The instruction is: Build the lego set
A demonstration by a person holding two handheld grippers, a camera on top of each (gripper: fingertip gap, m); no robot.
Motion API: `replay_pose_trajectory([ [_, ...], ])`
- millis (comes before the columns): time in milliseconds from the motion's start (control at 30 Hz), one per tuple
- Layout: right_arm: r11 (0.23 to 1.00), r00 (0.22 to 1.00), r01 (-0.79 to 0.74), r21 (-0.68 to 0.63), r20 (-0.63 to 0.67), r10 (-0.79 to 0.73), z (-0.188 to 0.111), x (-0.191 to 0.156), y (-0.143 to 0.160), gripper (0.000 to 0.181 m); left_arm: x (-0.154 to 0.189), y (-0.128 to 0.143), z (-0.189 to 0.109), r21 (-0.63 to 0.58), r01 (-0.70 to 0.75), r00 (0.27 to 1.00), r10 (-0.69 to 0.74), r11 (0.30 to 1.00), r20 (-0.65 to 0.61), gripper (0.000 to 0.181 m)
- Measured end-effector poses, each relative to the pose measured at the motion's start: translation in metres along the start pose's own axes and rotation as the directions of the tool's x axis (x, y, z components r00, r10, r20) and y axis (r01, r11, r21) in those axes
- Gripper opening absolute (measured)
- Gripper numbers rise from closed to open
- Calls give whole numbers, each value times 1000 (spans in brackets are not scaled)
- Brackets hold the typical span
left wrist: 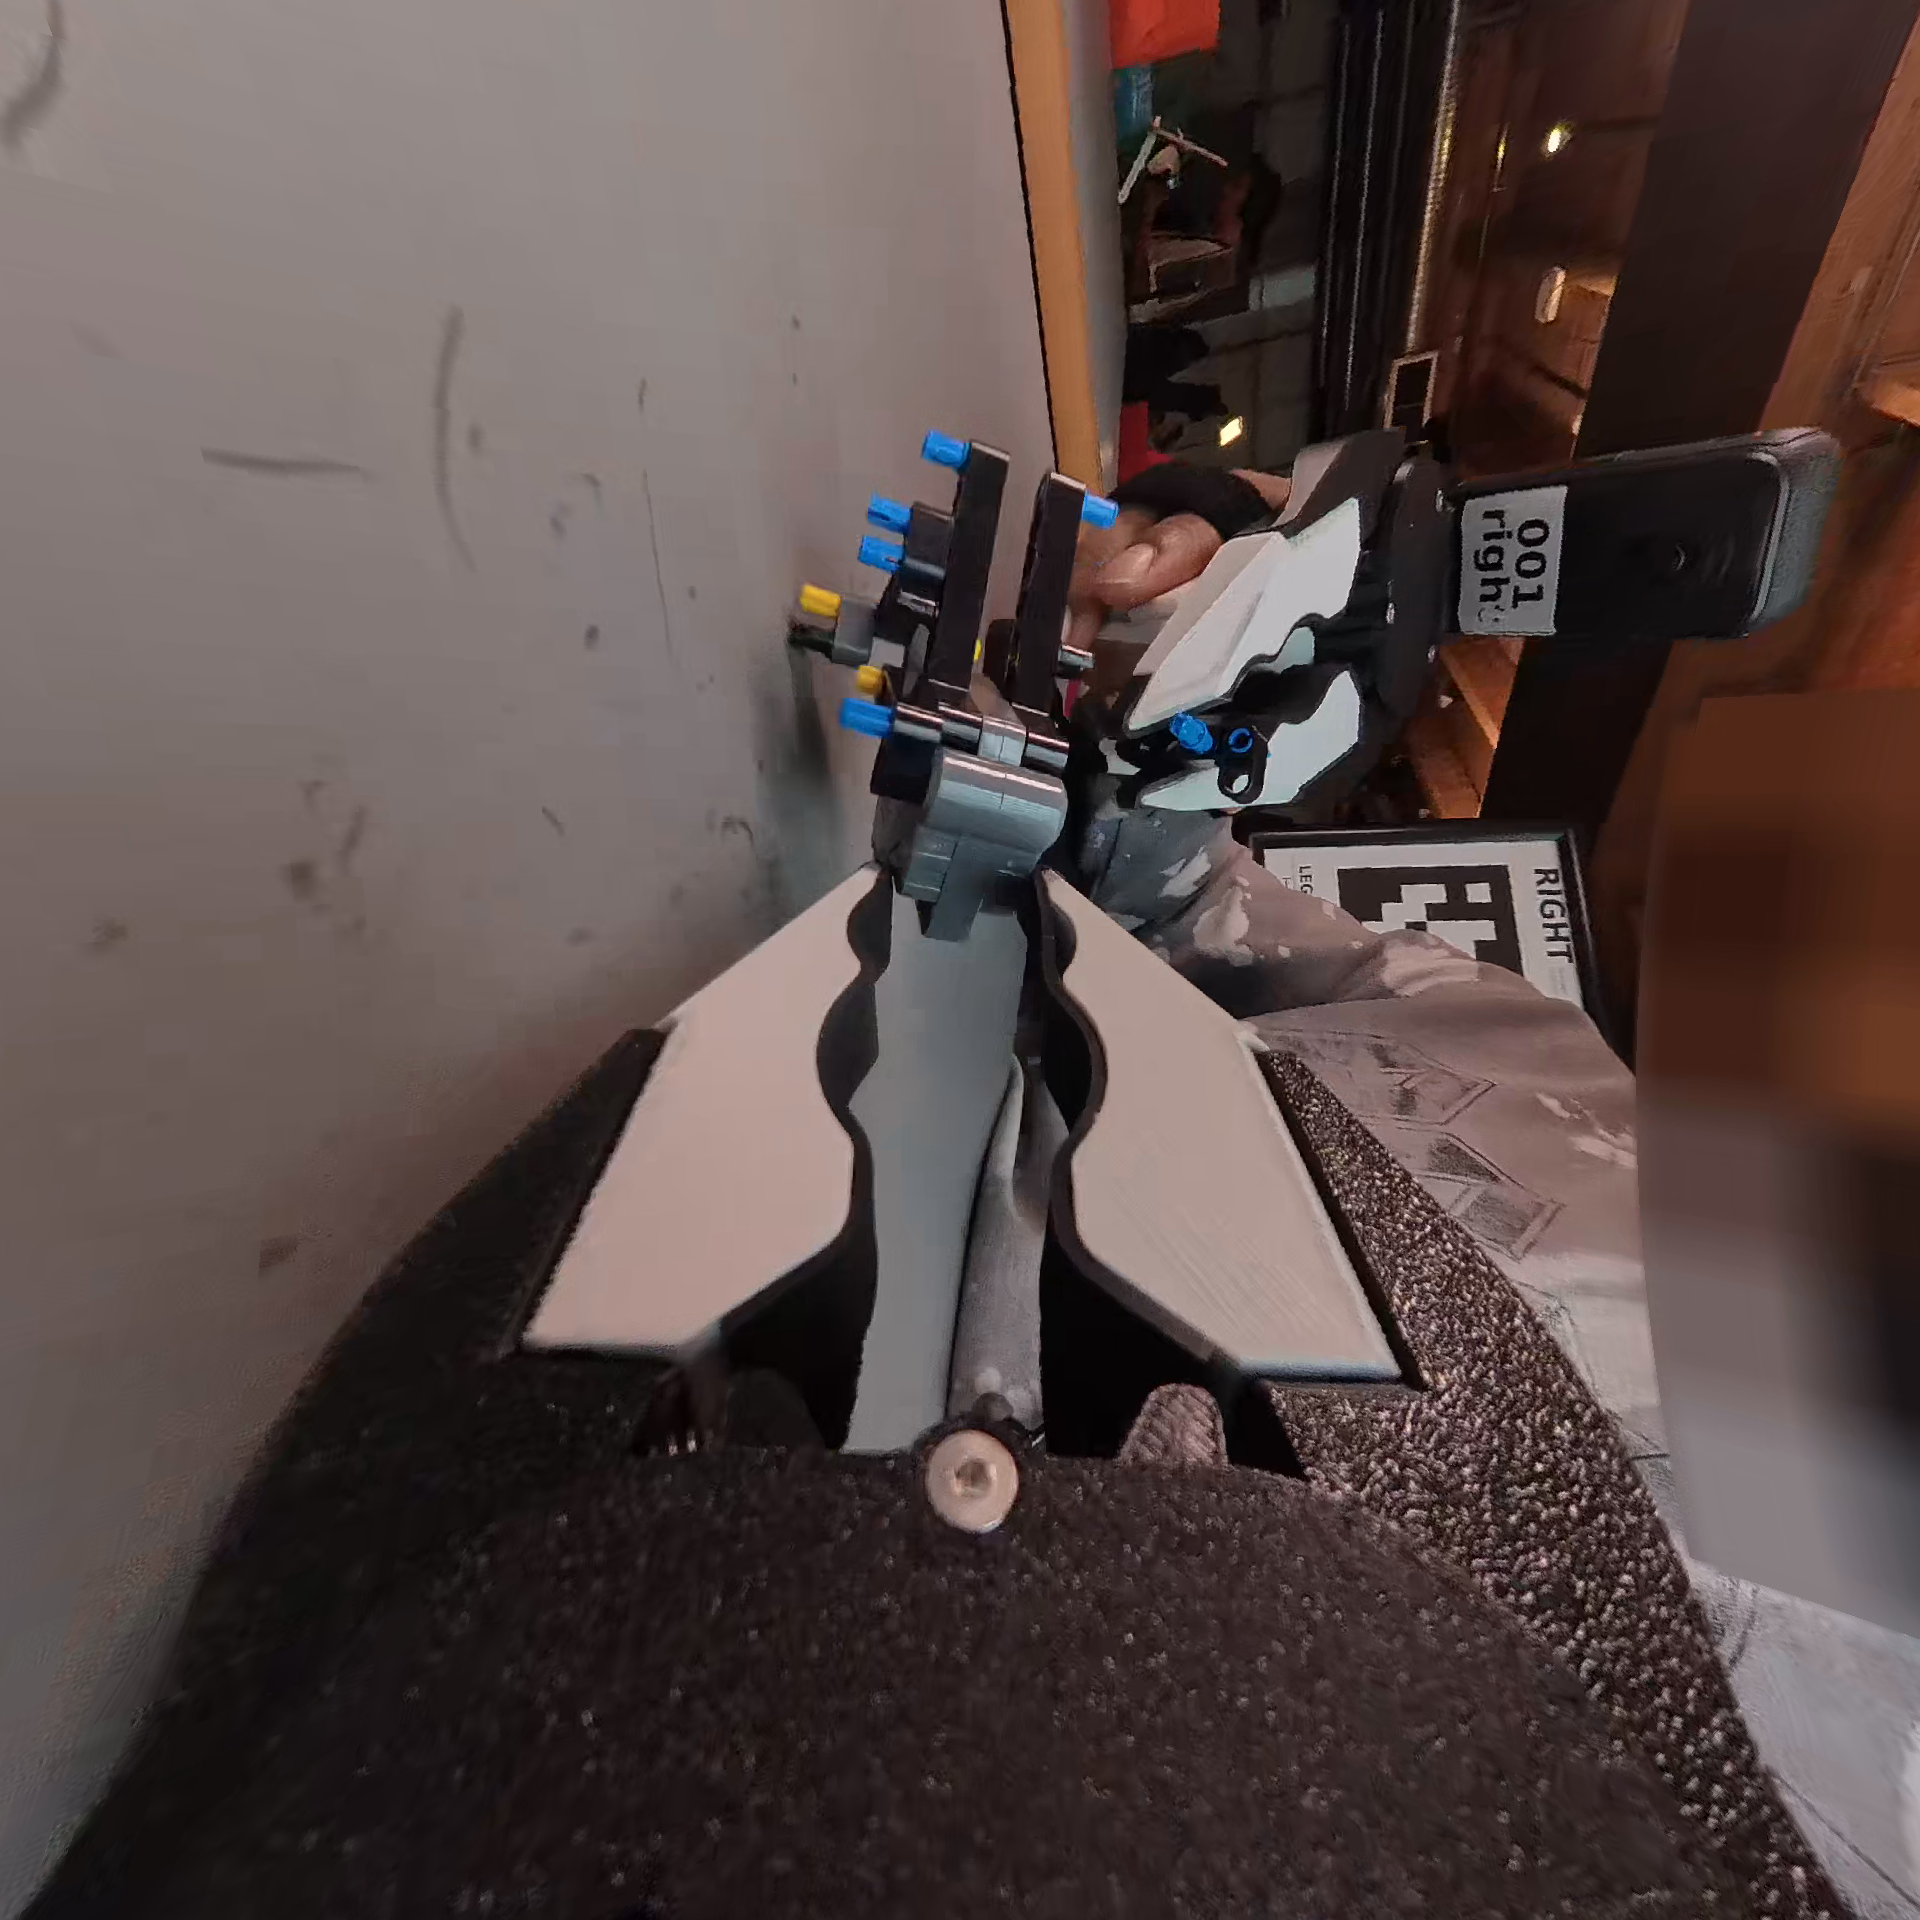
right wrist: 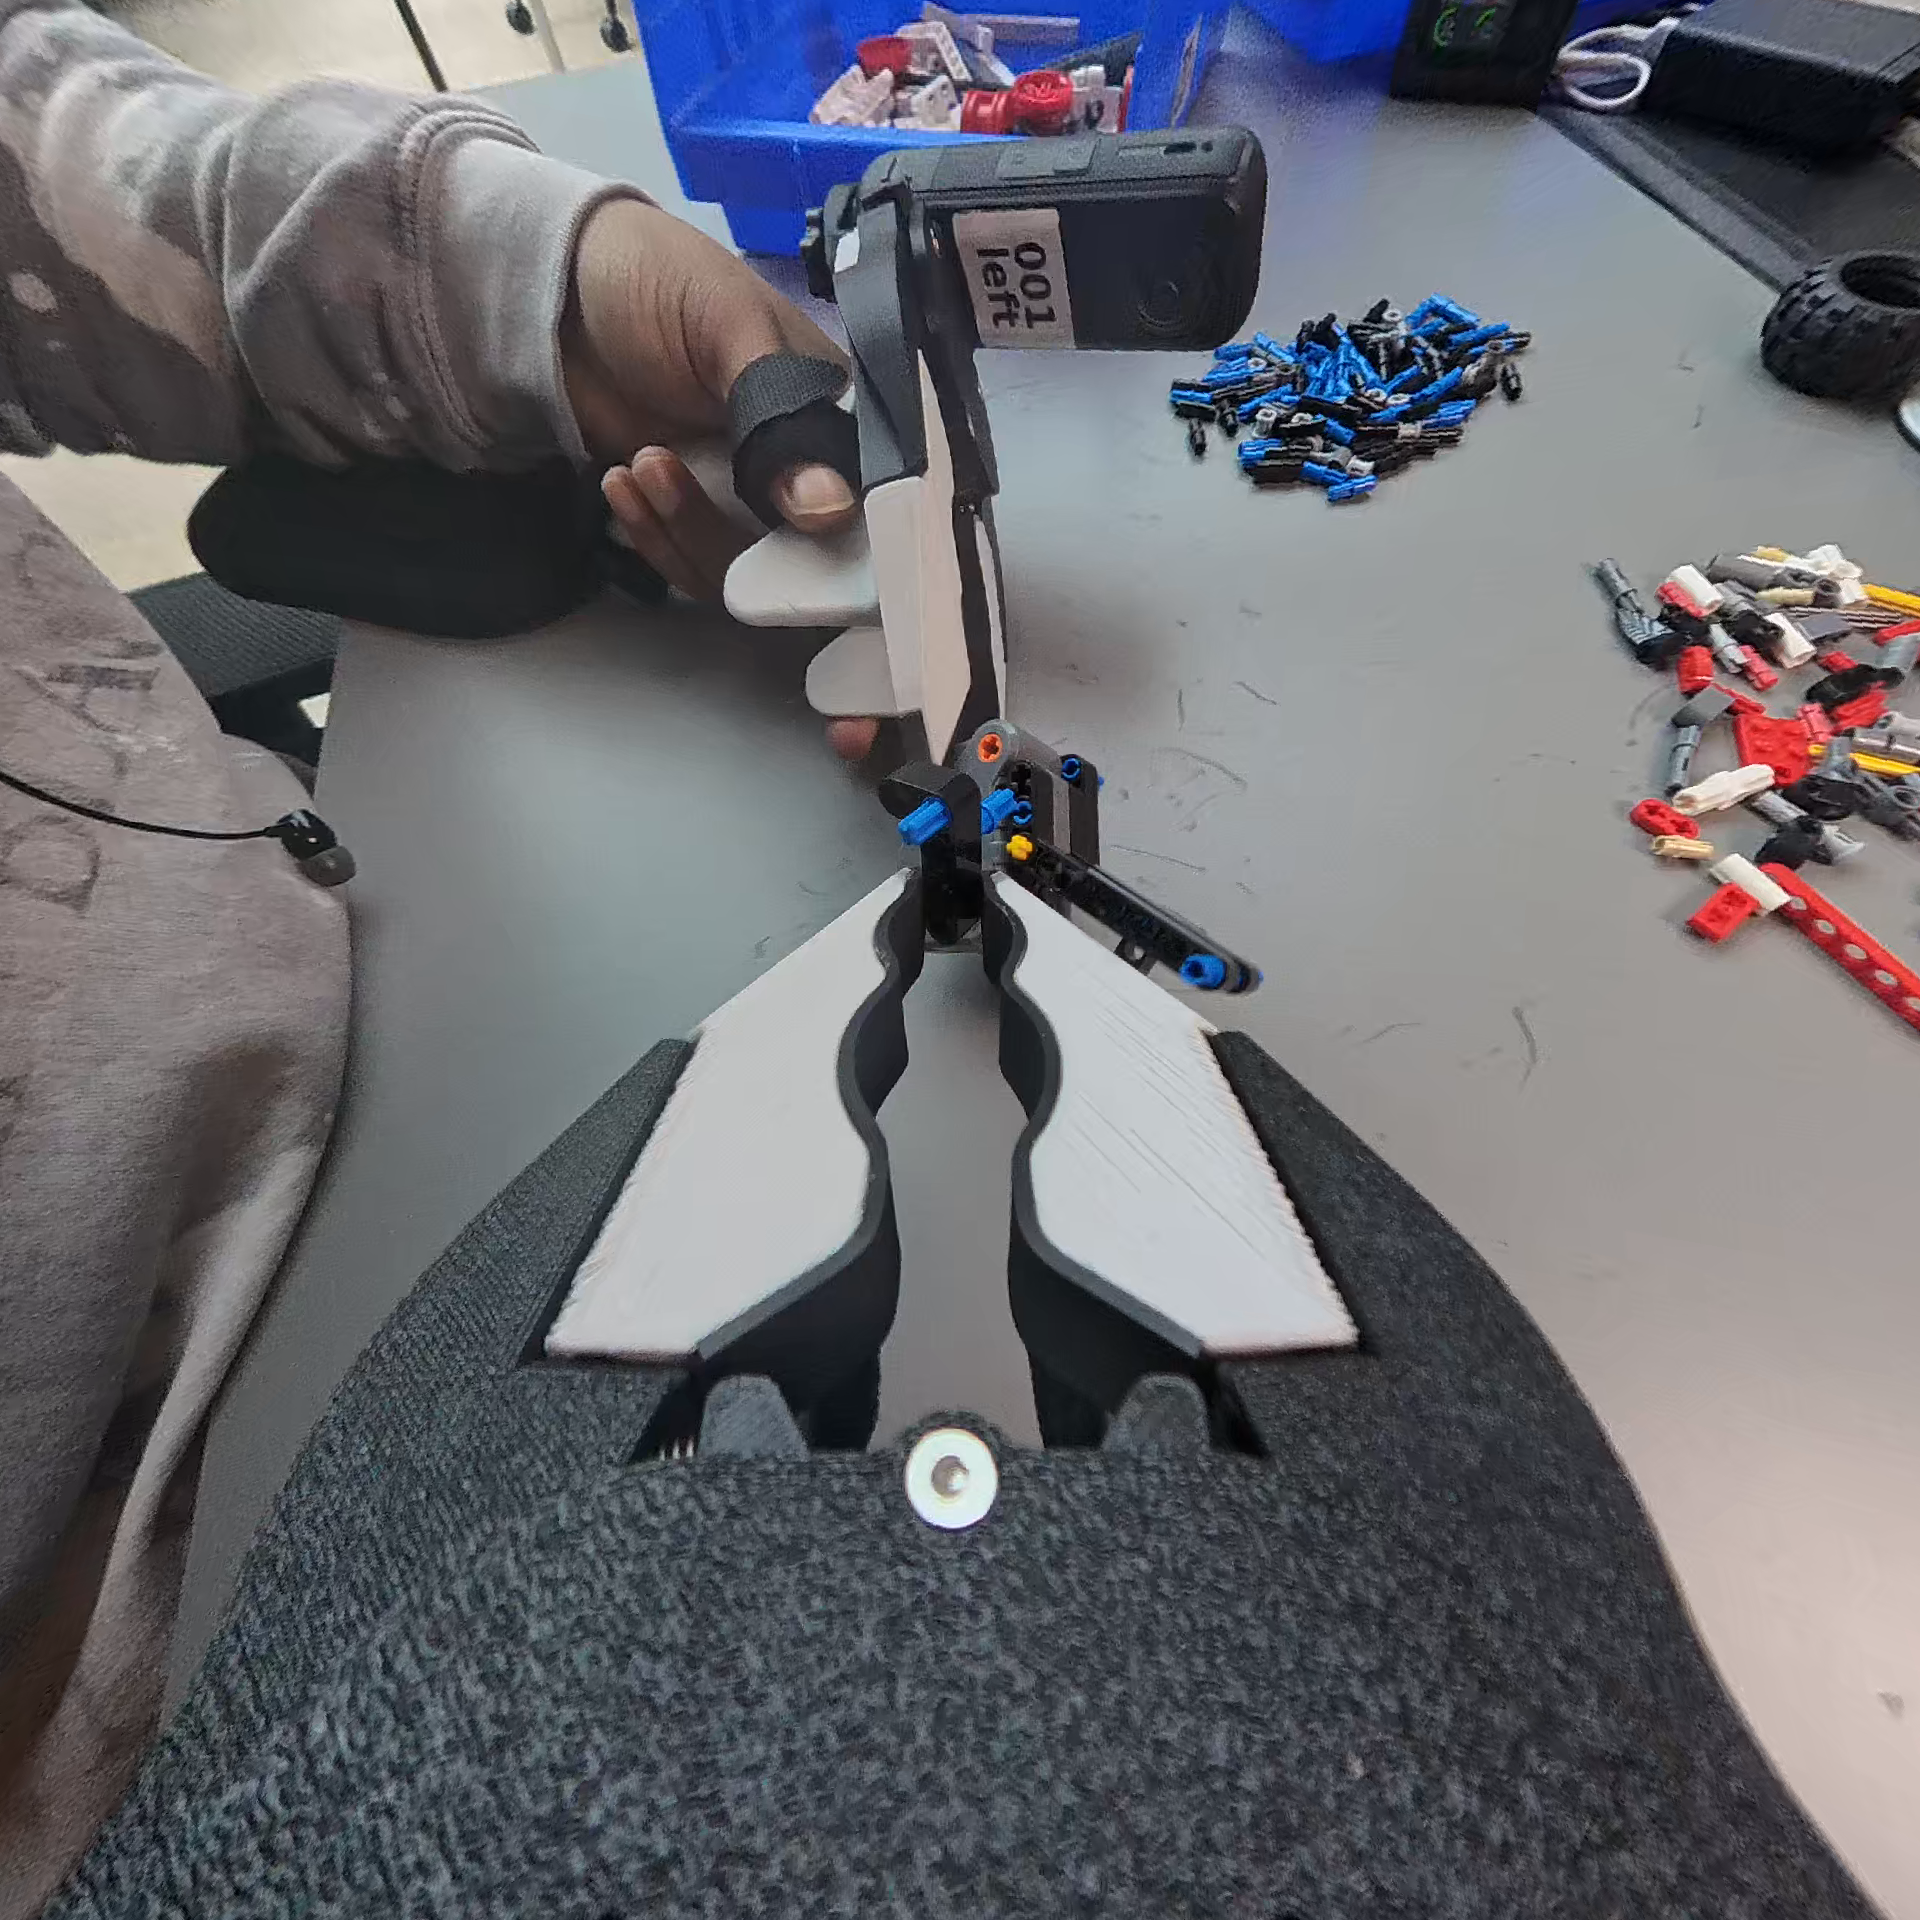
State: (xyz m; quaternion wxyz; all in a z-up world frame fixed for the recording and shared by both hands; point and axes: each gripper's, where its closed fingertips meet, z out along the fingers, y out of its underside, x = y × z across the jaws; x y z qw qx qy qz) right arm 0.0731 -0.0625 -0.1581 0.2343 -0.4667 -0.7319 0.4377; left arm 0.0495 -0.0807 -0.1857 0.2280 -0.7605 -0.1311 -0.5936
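Note:
My left gripper point(left wrist: 966, 883) is shut on the grey base of a Lego assembly point(left wrist: 982, 810) and holds it above the grey table point(left wrist: 416, 727). Two black beams with blue pins and a yellow pin stand up from the base. In the right wrist view the left gripper point(right wrist: 935, 717) comes down from above with the assembly point(right wrist: 1023, 795), and one black beam point(right wrist: 1132, 914) slants right. My right gripper point(right wrist: 951, 894) is shut on a small black piece with a blue pin point(right wrist: 930, 816), close beside the assembly. It also shows in the left wrist view point(left wrist: 1195, 769). I cannot tell if piece and assembly touch.
A pile of blue and black pins point(right wrist: 1351, 395) lies at the back right. A pile of red, grey and white parts point(right wrist: 1787, 707) with a red beam point(right wrist: 1849, 945) is at the right. A blue parts bin point(right wrist: 727, 135) and a black tyre point(right wrist: 1849, 322) stand behind. My hands' fingertips stand some 5 centimetres from each other.

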Motion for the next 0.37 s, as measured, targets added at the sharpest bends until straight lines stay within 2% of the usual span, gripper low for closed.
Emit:
replay_pose_trajectory([
  [67, 1000, 999, -13, -23, 52, 14, -3, -8, 5, 10, -1, 11, 1, -14, 12, 999, -11, 1000, 44, 33],
  [167, 999, 996, -19, -38, 85, 22, -2, -12, 10, 10, -4, 23, -8, -51, -50, 983, 59, 997, 174, 50],
  [267, 998, 995, -13, -53, 93, 18, -1, -13, 14, 10, -16, 19, -29, -72, -219, 905, 230, 973, 359, 51],
  [367, 998, 994, -14, -53, 103, 19, 0, -15, 14, 10, -12, 11, -37, -109, -429, 799, 433, 897, 417, 52],
])
